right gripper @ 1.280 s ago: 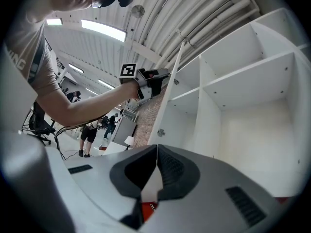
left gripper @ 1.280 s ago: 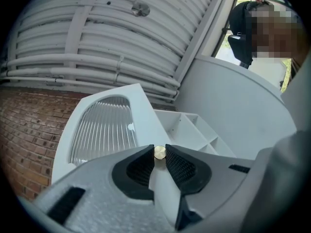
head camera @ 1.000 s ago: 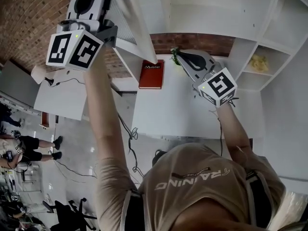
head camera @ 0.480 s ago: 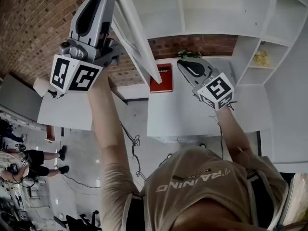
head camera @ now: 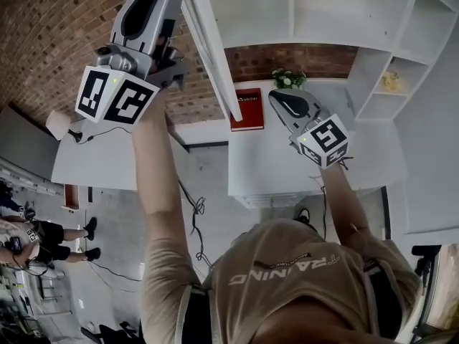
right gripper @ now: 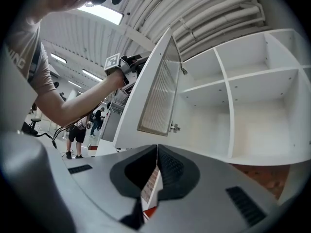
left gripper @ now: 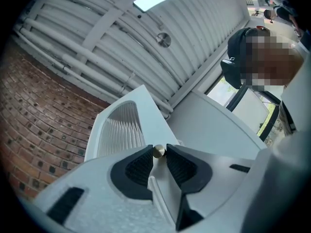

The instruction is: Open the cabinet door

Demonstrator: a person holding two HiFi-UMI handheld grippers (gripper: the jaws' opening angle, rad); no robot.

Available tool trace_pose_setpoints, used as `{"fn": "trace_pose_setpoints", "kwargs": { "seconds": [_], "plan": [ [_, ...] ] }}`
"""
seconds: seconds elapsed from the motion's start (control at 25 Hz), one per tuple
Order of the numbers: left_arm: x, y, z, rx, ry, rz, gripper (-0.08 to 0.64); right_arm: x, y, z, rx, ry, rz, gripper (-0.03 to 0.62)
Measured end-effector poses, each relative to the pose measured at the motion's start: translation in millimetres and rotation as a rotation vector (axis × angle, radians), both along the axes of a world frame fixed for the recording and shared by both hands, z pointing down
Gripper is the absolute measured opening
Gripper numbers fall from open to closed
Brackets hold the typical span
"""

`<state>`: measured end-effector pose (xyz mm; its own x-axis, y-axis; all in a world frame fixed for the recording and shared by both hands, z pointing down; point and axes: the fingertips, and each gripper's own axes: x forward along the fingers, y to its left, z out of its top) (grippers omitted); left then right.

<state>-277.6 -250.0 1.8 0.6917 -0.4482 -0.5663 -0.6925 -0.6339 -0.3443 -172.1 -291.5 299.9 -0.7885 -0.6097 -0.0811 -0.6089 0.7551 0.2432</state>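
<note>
a red book (head camera: 247, 110) and a small plant (head camera: 288, 78) on a white table (head camera: 276, 165), brick wall (head camera: 43, 34) behind

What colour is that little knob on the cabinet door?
Brassy gold. The knob shows best in the left gripper view, against the white door.

**What I can't make out**

My left claw (left gripper: 159, 153) is opening with the brass knob (left gripper: 158, 151) between its pads, and the knob's stem is out of sight behind them. In the head view that claw's tips and the top of the cabinet door (head camera: 208, 41) run off the upper edge. The door's lower corner covers the left side of the red book (head camera: 251, 113). The yellow thing (head camera: 391, 82) in the side shelf is too small to name.
</note>
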Motion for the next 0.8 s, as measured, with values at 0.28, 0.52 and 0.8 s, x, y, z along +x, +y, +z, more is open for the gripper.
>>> {"fn": "trace_pose_setpoints", "kwargs": {
  "seconds": [0.28, 0.52, 0.8],
  "plan": [
    [-35, 8, 0, -0.025, 0.082, 0.061, 0.074, -14, 20, 5, 0.003, -0.007, 0.051, 0.012],
    [-63, 12, 3, -0.025, 0.079, 0.031, 0.074, -25, 25, 9, -0.008, -0.004, 0.074, 0.012],
    [-99, 15, 11, 0.008, 0.092, -0.064, 0.061, -50, 29, 13, 0.000, 0.032, 0.056, 0.012]
  ]
}}
